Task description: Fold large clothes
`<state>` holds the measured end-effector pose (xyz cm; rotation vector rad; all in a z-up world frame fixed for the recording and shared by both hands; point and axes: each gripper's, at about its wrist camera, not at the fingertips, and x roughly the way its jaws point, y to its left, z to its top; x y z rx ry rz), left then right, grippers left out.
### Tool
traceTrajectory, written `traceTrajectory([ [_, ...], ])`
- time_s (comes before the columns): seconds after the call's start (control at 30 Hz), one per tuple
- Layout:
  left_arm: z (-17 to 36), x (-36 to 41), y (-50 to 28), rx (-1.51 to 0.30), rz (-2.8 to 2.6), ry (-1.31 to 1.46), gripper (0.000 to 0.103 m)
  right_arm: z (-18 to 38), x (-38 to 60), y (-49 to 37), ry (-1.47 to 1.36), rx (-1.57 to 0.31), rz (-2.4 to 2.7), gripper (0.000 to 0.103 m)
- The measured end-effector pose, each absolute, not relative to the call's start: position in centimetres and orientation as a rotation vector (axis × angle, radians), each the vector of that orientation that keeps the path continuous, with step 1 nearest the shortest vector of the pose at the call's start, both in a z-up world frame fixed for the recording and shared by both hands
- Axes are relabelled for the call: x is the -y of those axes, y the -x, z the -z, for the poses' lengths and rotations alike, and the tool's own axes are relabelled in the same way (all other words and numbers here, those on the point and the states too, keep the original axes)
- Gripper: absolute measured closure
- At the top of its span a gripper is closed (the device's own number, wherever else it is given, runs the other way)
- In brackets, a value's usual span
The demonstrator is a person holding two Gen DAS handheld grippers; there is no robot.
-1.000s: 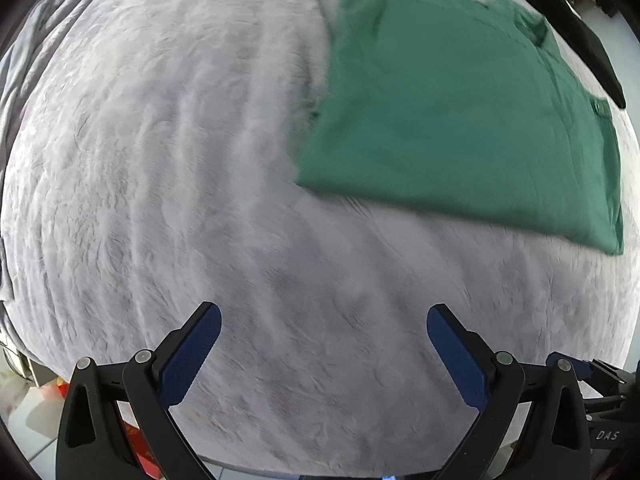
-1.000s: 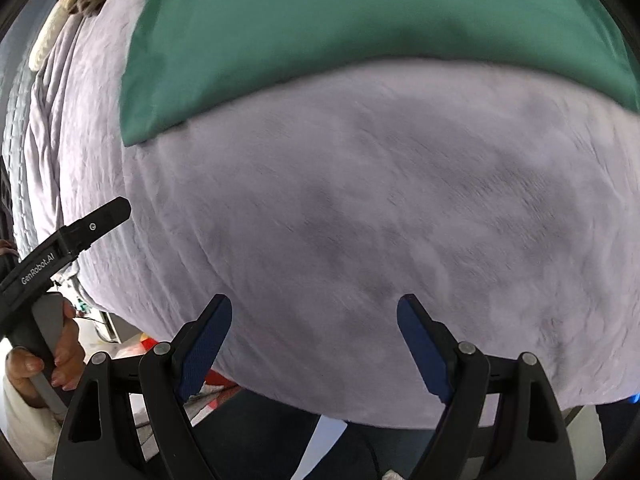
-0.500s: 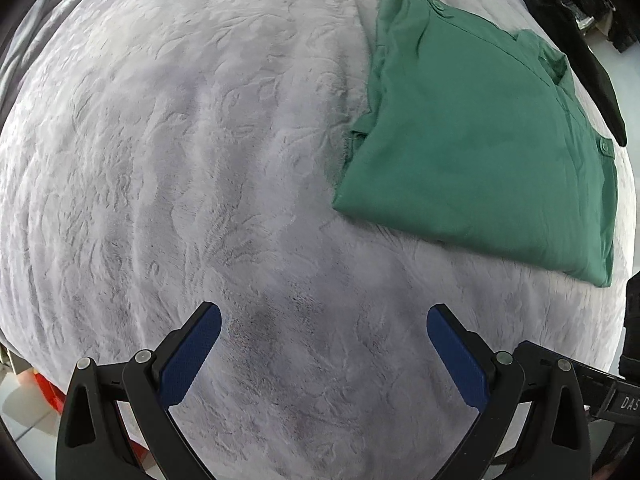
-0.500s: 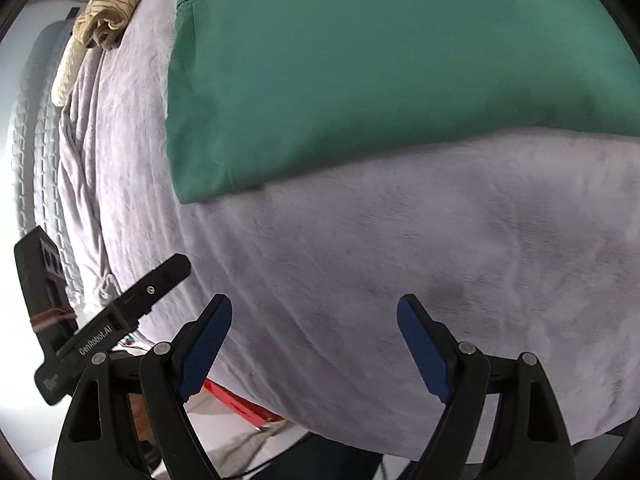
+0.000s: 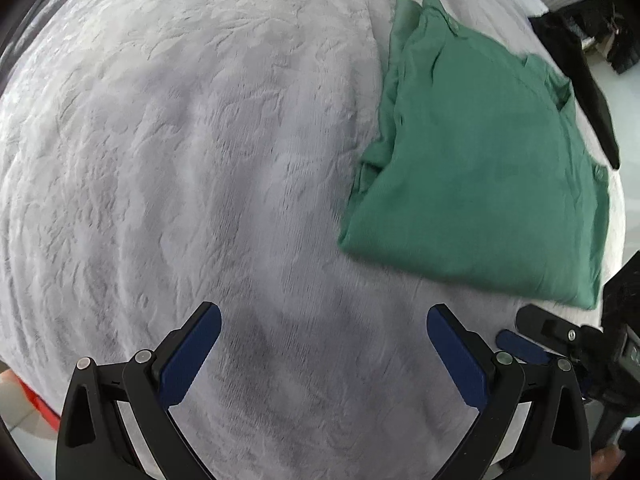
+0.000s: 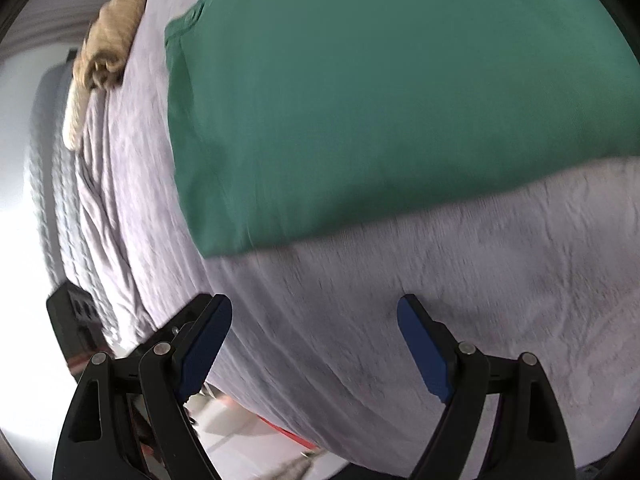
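Observation:
A green garment (image 5: 480, 168) lies folded flat on a pale lilac bedspread (image 5: 200, 160), at the right of the left wrist view. It fills the upper part of the right wrist view (image 6: 380, 100). My left gripper (image 5: 324, 344) is open and empty, hovering over bare bedspread to the left of and in front of the garment. My right gripper (image 6: 316, 340) is open and empty, just short of the garment's near folded edge. The right gripper's tip also shows at the lower right of the left wrist view (image 5: 560, 340).
A black garment (image 5: 580, 80) lies along the bed's far right edge. A tan rolled cloth (image 6: 108, 40) lies at the bed's far left beside a grey knitted blanket (image 6: 48, 200). The bed's near edge drops to the floor, with something red (image 5: 36, 400) below.
Both grippers have moved in toward the garment, which now looms larger in the right wrist view. Both stay open and empty. The garment has not moved.

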<state>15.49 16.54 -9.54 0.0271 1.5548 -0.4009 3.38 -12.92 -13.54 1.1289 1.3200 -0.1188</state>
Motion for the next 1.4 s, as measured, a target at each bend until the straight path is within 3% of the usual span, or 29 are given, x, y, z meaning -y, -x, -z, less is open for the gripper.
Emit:
traceTrajectory([
  [0.3, 9.8, -17.0, -19.3, -1.546, 0.501, 0.137, 0.000, 16.9, 15.6, -4.4, -1.452, -1.043, 0.125, 0.016],
  [0.37, 10.1, -16.5, -20.1, -1.556, 0.550, 0.172, 0.000, 17.2, 16.1, -4.5, -1.516, -0.992, 0.124, 0.035],
  [0.4, 10.1, -16.3, -20.4, -1.560, 0.568, 0.187, 0.000, 17.1, 16.4, -4.6, -1.508, -1.001, 0.148, 0.079],
  [0.43, 10.3, -16.1, -20.9, -1.566, 0.587, 0.206, 0.000, 16.7, 16.6, -4.6, -1.502, -0.992, 0.143, 0.091],
  [0.8, 13.3, -6.4, -24.3, -1.669, 0.867, 0.440, 0.000, 10.2, 16.9, -5.4, -1.363, -0.915, -0.017, 0.095],
  [0.83, 13.5, -5.6, -24.5, -1.666, 0.850, 0.430, 0.005, 10.4, 16.8, -5.4, -1.343, -0.946, -0.016, 0.095],
  [0.87, 13.4, -4.6, -24.6, -1.645, 0.813, 0.382, 0.033, 10.6, 16.4, -5.4, -1.312, -1.016, -0.008, 0.095],
  [0.93, 13.1, -3.8, -24.3, -1.623, 0.760, 0.269, 0.077, 10.8, 16.1, -5.0, -1.258, -1.114, -0.013, 0.092],
  [0.97, 12.8, -3.5, -24.3, -1.613, 0.752, 0.245, 0.084, 10.5, 16.1, -4.6, -1.219, -1.146, -0.012, 0.092],
  [1.17, 7.7, -2.1, -23.3, -1.468, 0.855, 0.206, 0.089, 5.8, 21.5, -1.5, -0.904, -1.066, 0.252, 0.092],
  [1.4, 0.6, 3.6, -21.0, -1.354, 0.976, 0.190, 0.089, 12.0, 25.0, -2.0, -0.931, -1.155, 0.285, 0.099],
])
